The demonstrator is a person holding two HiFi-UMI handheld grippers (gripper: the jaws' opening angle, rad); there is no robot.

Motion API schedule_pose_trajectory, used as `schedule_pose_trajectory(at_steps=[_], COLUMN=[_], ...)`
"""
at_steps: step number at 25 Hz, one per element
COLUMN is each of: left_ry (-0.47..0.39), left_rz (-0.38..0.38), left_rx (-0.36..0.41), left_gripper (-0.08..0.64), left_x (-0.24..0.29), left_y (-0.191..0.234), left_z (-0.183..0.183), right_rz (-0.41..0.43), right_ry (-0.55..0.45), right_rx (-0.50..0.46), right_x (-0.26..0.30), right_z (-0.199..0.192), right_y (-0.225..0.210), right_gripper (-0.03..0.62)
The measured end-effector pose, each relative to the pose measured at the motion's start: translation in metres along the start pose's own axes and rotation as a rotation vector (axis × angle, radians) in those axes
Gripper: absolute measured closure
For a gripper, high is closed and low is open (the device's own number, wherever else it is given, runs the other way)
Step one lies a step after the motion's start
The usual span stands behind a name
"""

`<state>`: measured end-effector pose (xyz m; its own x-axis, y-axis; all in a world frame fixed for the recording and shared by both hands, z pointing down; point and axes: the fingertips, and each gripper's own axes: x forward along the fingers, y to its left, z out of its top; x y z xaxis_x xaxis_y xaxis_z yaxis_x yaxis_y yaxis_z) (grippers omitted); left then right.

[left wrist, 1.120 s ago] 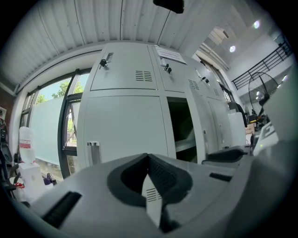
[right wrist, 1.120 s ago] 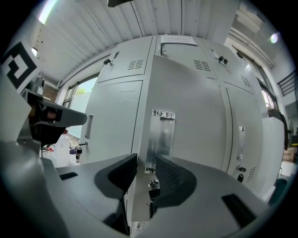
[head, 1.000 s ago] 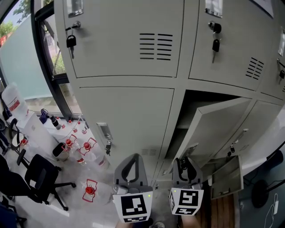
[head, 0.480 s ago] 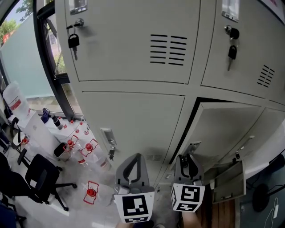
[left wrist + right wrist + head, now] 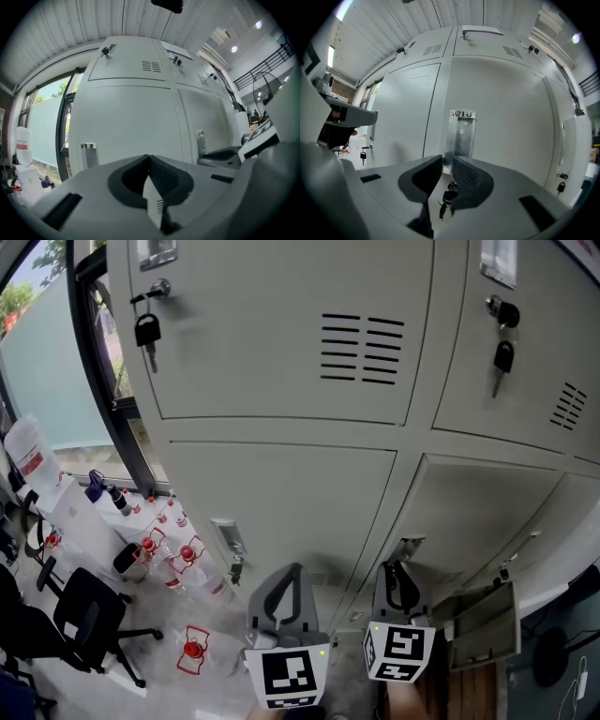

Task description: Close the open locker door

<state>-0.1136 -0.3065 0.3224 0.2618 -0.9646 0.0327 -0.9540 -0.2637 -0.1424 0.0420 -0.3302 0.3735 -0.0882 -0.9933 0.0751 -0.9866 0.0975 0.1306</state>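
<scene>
The locker door (image 5: 469,521) in the lower row is lying flush, or nearly so, against its frame. I'm holding the right claw (image 5: 399,568) just in front of the door's metal pull plate (image 5: 461,133). The jaws are narrowly apart and closing, pressing on nothing, and the plate and the hanging key (image 5: 449,188) are showing through the gap. The left claw (image 5: 288,570) is hovering beside it before the neighbouring door, jaws together and empty. Bottles (image 5: 178,554) are standing on the floor by the window.
</scene>
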Motion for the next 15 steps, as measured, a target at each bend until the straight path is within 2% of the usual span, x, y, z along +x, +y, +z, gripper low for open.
schedule_pose_trajectory(at_steps=[9, 13, 15], left_ry=[0.004, 0.0, 0.004], left_rz=[-0.003, -0.014, -0.012], left_rx=[-0.014, 0.023, 0.002], left_gripper=[0.558, 0.558, 0.558], left_x=[0.006, 0.008, 0.008], left_y=[0.0, 0.0, -0.001], left_z=[0.0, -0.002, -0.001], right_rz=[-0.012, -0.016, -0.017], right_ry=[0.008, 0.008, 0.008], right_rx=[0.019, 0.025, 0.028], right_x=[0.011, 0.012, 0.013], right_z=[0.0, 0.0, 0.0], right_y=[-0.003, -0.004, -0.003], right_gripper=[0.523, 0.523, 0.523])
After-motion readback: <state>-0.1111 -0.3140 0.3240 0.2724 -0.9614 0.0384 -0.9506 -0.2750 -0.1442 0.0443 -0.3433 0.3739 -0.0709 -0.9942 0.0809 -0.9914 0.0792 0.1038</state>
